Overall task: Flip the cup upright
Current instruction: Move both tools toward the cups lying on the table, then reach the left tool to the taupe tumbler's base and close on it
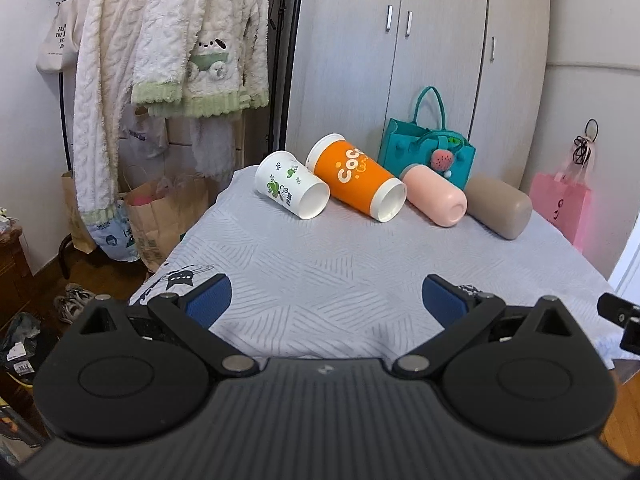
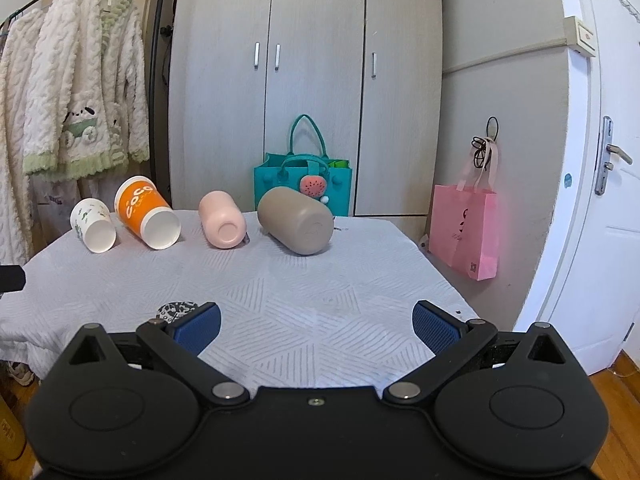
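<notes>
Four cups lie toppled before the teal bag (image 2: 303, 188); my left gripper (image 1: 327, 300) and right gripper (image 2: 316, 322) hover spread, empty

Four cups on sides, row: white (image 1: 291, 184), orange (image 1: 357, 178), pink (image 1: 435, 195), taupe (image 1: 499, 205).

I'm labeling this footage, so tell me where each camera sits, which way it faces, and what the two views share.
Left wrist: sits on the left tool, low over the near table edge, facing the wardrobe; its open blue pads show.
Right wrist: sits on the right tool, further right, facing the same way; its open pads show.
Shared: white cup, orange cup, pink cup, tan cup, all lying down, plus the teal bag.
</notes>
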Demonstrator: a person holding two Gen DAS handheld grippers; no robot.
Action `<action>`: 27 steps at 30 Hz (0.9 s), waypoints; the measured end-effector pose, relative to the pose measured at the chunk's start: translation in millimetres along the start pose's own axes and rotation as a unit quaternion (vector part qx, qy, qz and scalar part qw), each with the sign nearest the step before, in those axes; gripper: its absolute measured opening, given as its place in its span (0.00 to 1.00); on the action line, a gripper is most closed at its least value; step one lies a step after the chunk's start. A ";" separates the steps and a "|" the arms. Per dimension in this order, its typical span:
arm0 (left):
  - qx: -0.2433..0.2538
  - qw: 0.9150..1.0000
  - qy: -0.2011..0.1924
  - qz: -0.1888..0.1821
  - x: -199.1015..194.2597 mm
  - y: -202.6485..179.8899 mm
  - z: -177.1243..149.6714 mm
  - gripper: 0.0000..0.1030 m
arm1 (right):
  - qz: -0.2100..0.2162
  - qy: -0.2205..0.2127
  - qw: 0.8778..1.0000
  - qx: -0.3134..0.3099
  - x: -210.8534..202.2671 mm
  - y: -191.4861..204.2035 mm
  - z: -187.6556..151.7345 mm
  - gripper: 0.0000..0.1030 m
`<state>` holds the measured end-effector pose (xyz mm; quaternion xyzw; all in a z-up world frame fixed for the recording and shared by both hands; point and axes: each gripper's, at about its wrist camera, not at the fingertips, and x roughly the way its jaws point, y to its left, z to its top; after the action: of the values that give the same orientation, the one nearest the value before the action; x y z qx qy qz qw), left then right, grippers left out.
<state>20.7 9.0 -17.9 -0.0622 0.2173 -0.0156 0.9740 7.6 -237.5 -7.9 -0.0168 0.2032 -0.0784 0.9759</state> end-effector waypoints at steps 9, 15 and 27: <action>0.000 1.000 0.002 0.013 -1.5 -1.6 1.9 1.00 | 0.008 0.002 1.000 0.006 2.9 -0.6 0.4 1.00; 0.005 1.000 0.013 0.025 0.5 -2.1 3.0 1.00 | 0.016 0.006 1.000 0.011 3.8 -4.0 -0.3 1.00; 0.014 0.999 0.010 -0.048 7.9 -62.1 56.3 1.00 | 0.165 -0.025 0.986 -0.002 -20.1 -54.6 46.7 1.00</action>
<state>51.6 -46.6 37.2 -0.0586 0.2239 -0.0657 0.9706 0.0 -288.1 46.3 0.0130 0.1786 0.0848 0.9802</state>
